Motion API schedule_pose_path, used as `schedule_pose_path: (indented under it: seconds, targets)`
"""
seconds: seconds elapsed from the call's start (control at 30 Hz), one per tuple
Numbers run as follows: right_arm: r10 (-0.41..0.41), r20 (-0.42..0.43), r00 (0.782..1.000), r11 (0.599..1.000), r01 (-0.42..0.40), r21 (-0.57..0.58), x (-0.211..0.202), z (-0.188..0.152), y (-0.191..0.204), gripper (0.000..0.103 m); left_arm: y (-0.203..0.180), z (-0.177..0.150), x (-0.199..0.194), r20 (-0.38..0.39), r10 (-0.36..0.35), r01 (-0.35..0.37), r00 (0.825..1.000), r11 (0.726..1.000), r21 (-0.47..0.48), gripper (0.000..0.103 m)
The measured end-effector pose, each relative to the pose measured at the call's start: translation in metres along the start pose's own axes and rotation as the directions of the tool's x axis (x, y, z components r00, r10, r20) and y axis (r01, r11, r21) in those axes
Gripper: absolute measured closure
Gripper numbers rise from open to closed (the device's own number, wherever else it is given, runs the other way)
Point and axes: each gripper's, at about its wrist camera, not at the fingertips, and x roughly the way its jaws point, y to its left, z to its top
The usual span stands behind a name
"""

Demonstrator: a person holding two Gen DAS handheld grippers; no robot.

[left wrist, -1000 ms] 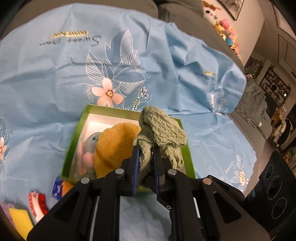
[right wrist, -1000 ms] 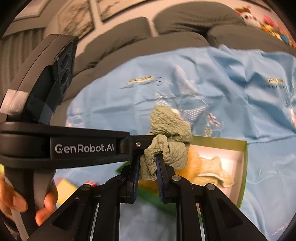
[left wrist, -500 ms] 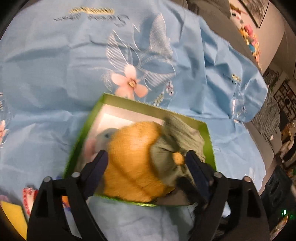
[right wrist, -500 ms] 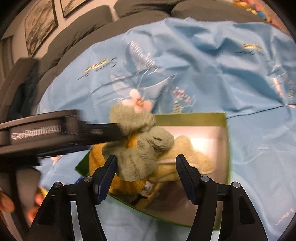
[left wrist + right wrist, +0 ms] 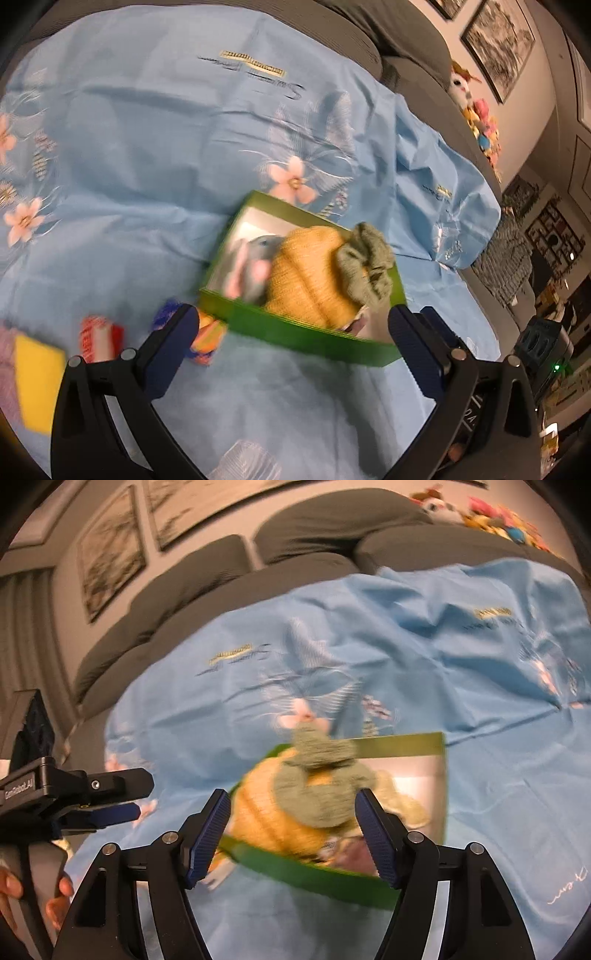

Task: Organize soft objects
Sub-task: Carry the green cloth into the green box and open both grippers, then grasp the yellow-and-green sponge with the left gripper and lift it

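Your left gripper (image 5: 291,341) stands with its jaws spreading to their widest and nothing between the pads; the near wall of the green box (image 5: 303,334) sits just beyond the fingertips. Your right gripper (image 5: 291,827) is also widening, less far, and it holds nothing: the green knitted piece (image 5: 321,775) lies past its pads, not pressed by them.

That piece rests on top of the orange knitted item (image 5: 310,269) at the right end of the box, partly draped over the far rim. A grey and pink soft toy (image 5: 251,266) fills the left end.

Judgement: the deposit step looks finished for this piece, and the next move is a fresh pick. Loose items remain on the blue sheet (image 5: 147,166) left of the box: 1 orange and blue bundle (image 5: 207,336) touching the left jaw's inner side, 1 red and white item (image 5: 98,338), and 1 yellow pad (image 5: 37,384). All are blurred, so identify them before closing.

Clearance: the sheet beyond and left of the box is open. Mind the box's near wall, and keep your 2 grippers apart, since they stand near one another in the right wrist view.
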Motion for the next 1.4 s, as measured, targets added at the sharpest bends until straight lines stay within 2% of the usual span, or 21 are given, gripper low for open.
schedule_pose_path:
  seconds: [0.13, 0.23, 0.33, 0.4, 0.43, 0.53, 0.6, 0.67, 0.7, 0.77, 0.83, 0.93, 1.0, 1.07, 1.13, 1.2, 1.3, 1.4]
  targets:
    - [0.061, -0.042, 0.997, 0.996, -0.064, -0.058, 0.001, -0.011, 0.027, 0.027, 0.033, -0.014, -0.034, 0.024, 0.035, -0.034, 0.999, 0.999, -0.028, 0.001]
    - [0.100, -0.094, 0.991, 0.990, -0.108, -0.089, 0.006, -0.021, 0.047, 0.027, 0.064, -0.025, -0.063, 0.059, 0.114, -0.112, 0.992, 0.993, -0.033, 0.001]
    - [0.131, -0.136, 0.982, 0.983, -0.146, -0.112, 0.008, -0.032, 0.062, 0.027, 0.109, -0.033, -0.095, 0.107, 0.251, -0.243, 0.962, 0.967, -0.080, 0.001]
    - [0.144, -0.162, 0.976, 0.979, -0.164, -0.122, 0.011, -0.039, 0.070, 0.027, 0.143, -0.036, -0.112, 0.104, 0.328, -0.313, 0.939, 0.939, -0.140, 0.001]
    - [0.146, -0.174, 0.974, 0.977, -0.169, -0.126, 0.013, -0.041, 0.073, 0.027, 0.158, -0.039, -0.119, 0.097, 0.345, -0.325, 0.934, 0.930, -0.173, 0.001]
    - [0.152, -0.205, 0.967, 0.974, -0.182, -0.136, 0.021, -0.047, 0.081, 0.027, 0.207, -0.049, -0.125, 0.038, 0.337, -0.312, 0.941, 0.905, -0.291, 0.001]
    - [0.156, -0.223, 0.962, 0.973, -0.189, -0.135, 0.027, -0.050, 0.085, 0.027, 0.235, -0.056, -0.115, -0.015, 0.312, -0.296, 0.950, 0.884, -0.362, 0.001]
    - [0.165, -0.240, 0.957, 0.971, -0.200, -0.129, 0.033, -0.052, 0.089, 0.027, 0.253, -0.059, -0.102, -0.060, 0.318, -0.313, 0.946, 0.854, -0.416, 0.001]
    - [0.166, -0.244, 0.955, 0.971, -0.202, -0.130, 0.034, -0.052, 0.091, 0.027, 0.261, -0.060, -0.095, -0.080, 0.303, -0.307, 0.950, 0.850, -0.428, 0.001]
    - [0.168, -0.253, 0.953, 0.968, -0.208, -0.143, 0.036, -0.054, 0.095, 0.027, 0.263, -0.057, -0.081, -0.117, 0.287, -0.310, 0.951, 0.850, -0.426, 0.002]
    - [0.176, -0.262, 0.949, 0.964, -0.220, -0.150, 0.036, -0.054, 0.098, 0.027, 0.256, -0.055, -0.067, -0.126, 0.208, -0.243, 0.970, 0.872, -0.426, 0.002]
    - [0.236, -0.258, 0.937, 0.958, -0.268, -0.097, 0.036, -0.042, 0.092, 0.027, 0.229, -0.053, -0.043, -0.165, 0.138, -0.190, 0.977, 0.914, -0.358, 0.002]
    - [0.220, -0.200, 0.955, 0.970, -0.236, -0.061, 0.027, -0.021, 0.083, 0.027, 0.203, -0.053, -0.025, -0.196, 0.086, -0.142, 0.977, 0.945, -0.296, 0.002]
    - [0.170, -0.109, 0.979, 0.985, -0.173, -0.019, 0.009, 0.007, 0.069, 0.027, 0.178, -0.048, -0.009, -0.202, 0.040, -0.092, 0.979, 0.962, -0.257, 0.002]
    - [0.139, -0.018, 0.990, 0.990, -0.139, 0.003, -0.013, 0.034, 0.058, 0.027, 0.154, -0.041, 0.005, -0.197, -0.007, -0.039, 0.980, 0.972, -0.230, 0.002]
    - [0.105, 0.029, 0.994, 0.994, -0.105, -0.011, -0.028, 0.052, 0.056, 0.023, 0.131, -0.034, 0.014, -0.197, -0.060, 0.022, 0.978, 0.982, -0.187, 0.002]
    - [0.069, 0.054, 0.996, 0.997, -0.066, -0.040, -0.042, 0.059, 0.058, 0.015, 0.105, -0.031, 0.008, -0.176, -0.068, 0.050, 0.982, 0.993, -0.104, 0.002]
    - [0.080, -0.027, 0.996, 0.995, -0.082, -0.054, -0.032, 0.039, 0.064, 0.015, 0.107, -0.032, -0.007, -0.167, -0.076, 0.060, 0.983, 0.993, -0.104, 0.002]
